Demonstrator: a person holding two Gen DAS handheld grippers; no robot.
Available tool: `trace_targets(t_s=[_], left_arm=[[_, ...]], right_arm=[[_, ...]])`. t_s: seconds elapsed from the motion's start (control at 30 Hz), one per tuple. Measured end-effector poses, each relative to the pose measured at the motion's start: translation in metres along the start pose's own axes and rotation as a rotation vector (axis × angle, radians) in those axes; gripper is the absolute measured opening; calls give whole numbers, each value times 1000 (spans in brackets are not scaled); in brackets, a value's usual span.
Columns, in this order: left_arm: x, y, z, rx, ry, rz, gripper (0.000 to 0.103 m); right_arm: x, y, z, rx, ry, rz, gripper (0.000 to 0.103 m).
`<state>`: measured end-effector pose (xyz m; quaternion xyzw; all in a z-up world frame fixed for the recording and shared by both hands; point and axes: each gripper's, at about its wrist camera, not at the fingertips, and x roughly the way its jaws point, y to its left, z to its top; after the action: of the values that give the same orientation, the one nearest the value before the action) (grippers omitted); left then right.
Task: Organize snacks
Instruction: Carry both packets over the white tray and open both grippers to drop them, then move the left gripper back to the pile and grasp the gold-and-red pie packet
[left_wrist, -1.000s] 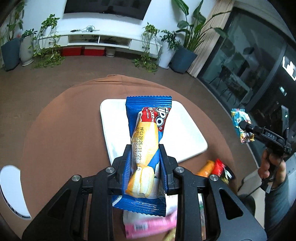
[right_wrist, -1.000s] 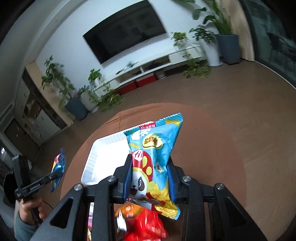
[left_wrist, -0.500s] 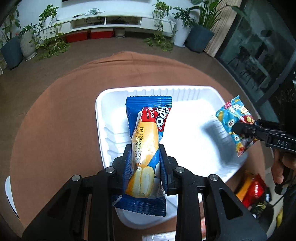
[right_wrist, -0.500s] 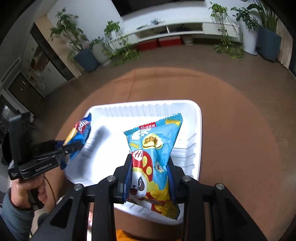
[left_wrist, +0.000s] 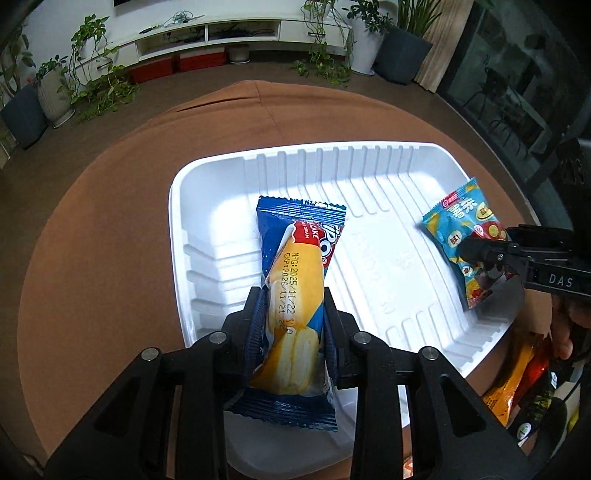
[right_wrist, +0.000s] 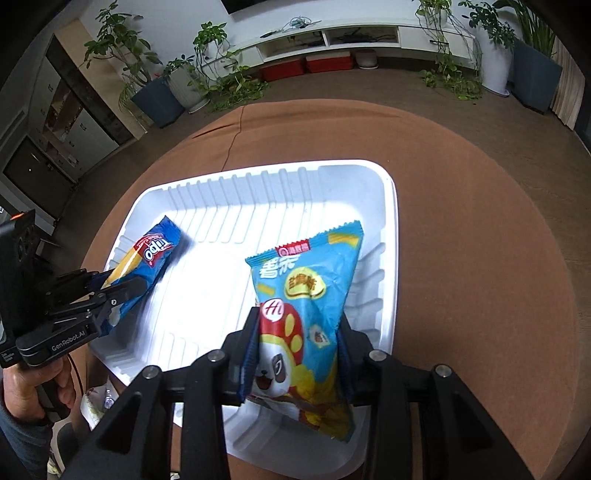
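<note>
On round worktop under brown cloth (left_wrist: 110, 240), ribbed white foam tray (left_wrist: 207, 258). Over tray's left side, left hand-held gripper (left_wrist: 291, 325) pinching blue cake packet (left_wrist: 295, 291); over right side, right hand-held gripper (right_wrist: 297, 343) pinching light-blue panda chip bag (right_wrist: 306, 295). Beyond: brown floor, potted plants (right_wrist: 155, 85), white TV shelf (left_wrist: 207, 33).

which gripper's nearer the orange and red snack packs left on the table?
Right. The right gripper hangs over the tray end beside the orange and red snack packs; the left gripper is over the opposite end.
</note>
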<state>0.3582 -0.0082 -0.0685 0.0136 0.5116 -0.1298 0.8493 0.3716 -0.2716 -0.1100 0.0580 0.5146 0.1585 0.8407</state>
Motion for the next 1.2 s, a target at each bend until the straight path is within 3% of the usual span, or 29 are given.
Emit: trace_targets(t_s=[0.23,0.3,0.33,0.4,0.57,0.7,0.8,0.97,1.2], left_arm=[[-15,-1,0,6,-22,11,31],[-23,-1,0,12,-49,16,41],[-29,-1,-1,11,-67,15,50],[-44,-2,-4,15,-96,2,56],[-88,-3,-24,23,-196,-36,100],[-125,-10,-59,92,-276,-53,103],[-145,-17,-91,120,-331,-21,103],[-172,-16,-151,16,-321,-41,103],[-181,-36,-230,-148,-287,-59,103]], right_arm=[[-9,7,-2,-20,-11,10,57],[-16,6,0,-11,-35,-4,70],[-21,6,1,-5,-50,-8,71],[-35,2,1,12,-80,-2,72],[-88,-11,-10,90,-213,28,81],[-140,-11,-46,146,-343,114,96],[-163,-3,-86,163,-390,170,100],[-177,21,-154,188,-403,204,100],[-169,57,-232,216,-377,148,98]])
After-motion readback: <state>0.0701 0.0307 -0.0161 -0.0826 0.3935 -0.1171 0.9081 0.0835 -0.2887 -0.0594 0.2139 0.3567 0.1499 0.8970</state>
